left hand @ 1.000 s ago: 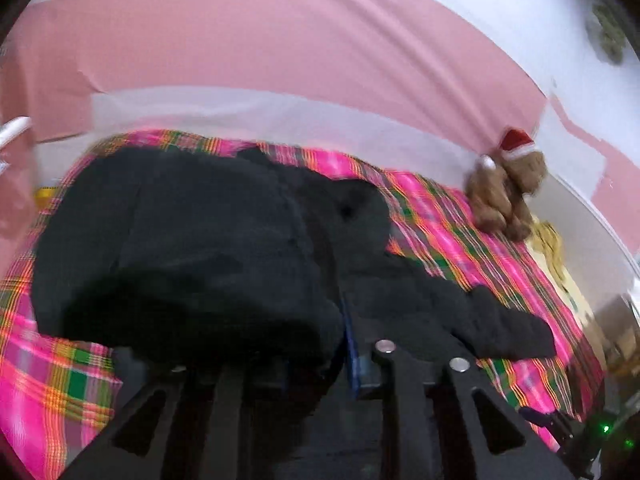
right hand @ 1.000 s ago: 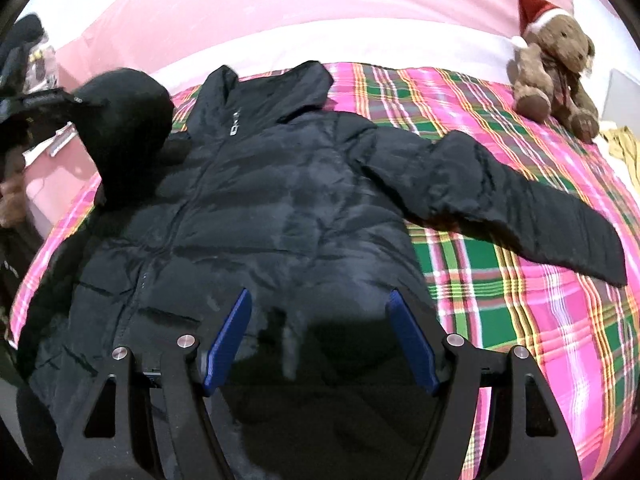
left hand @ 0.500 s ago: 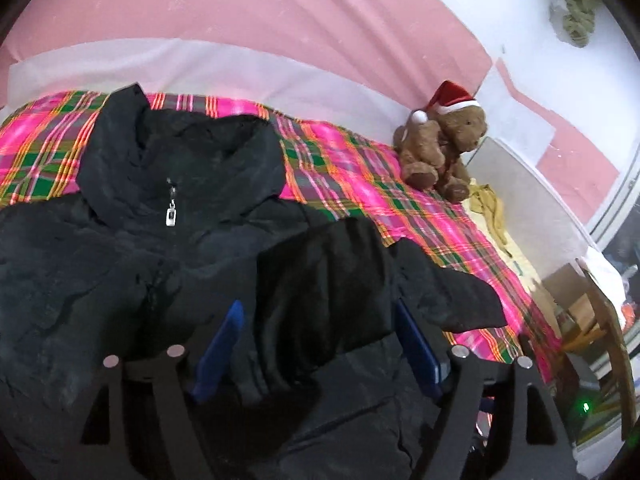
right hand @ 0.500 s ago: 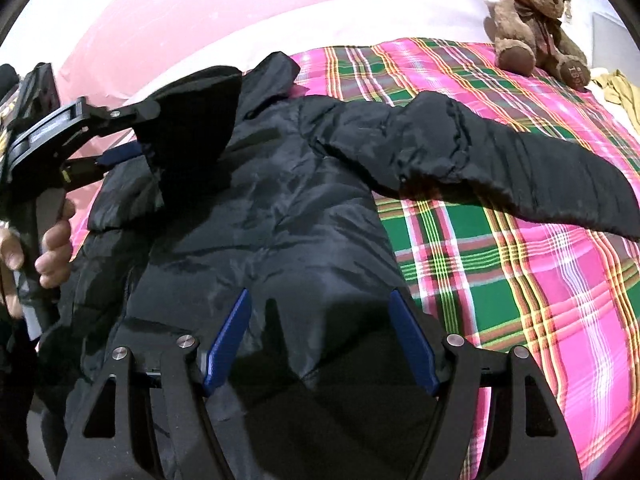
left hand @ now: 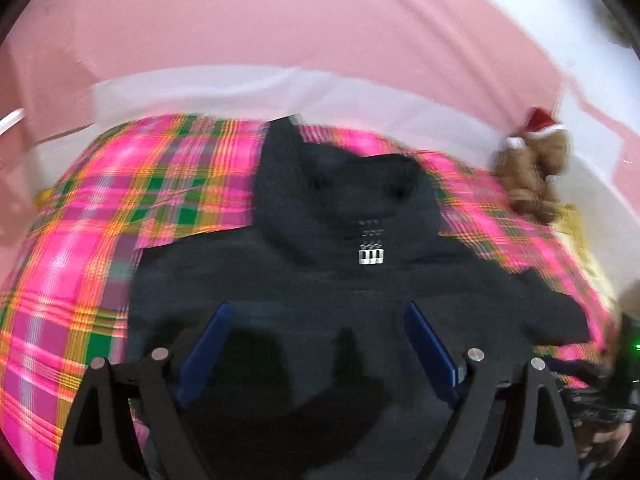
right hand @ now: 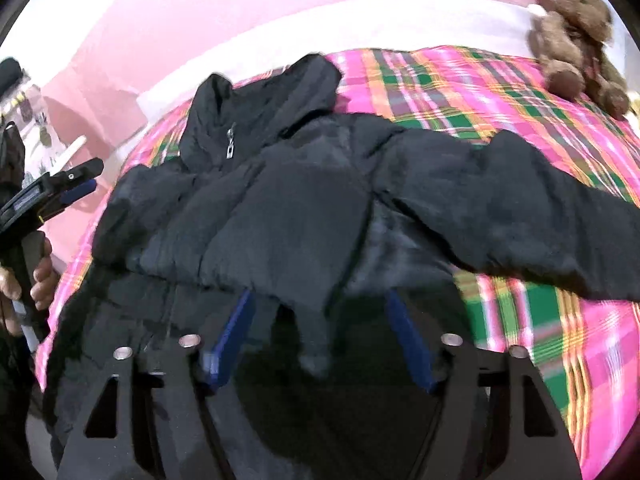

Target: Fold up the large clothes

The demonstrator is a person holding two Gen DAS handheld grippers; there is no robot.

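Both tongs hang over the black jacket [right hand: 280, 208] on the plaid blanket [right hand: 520, 92]: left tongs [left hand: 316, 344] are opening, right tongs [right hand: 320, 332] closing, fabric between, neither gripping. Teddy bear [right hand: 576, 36] sits beyond.

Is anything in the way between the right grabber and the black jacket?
Nothing visible is. The right gripper hangs right over the black jacket, its jaws closing around the folded-over sleeve end. The teddy bear sits far off on the plaid blanket.
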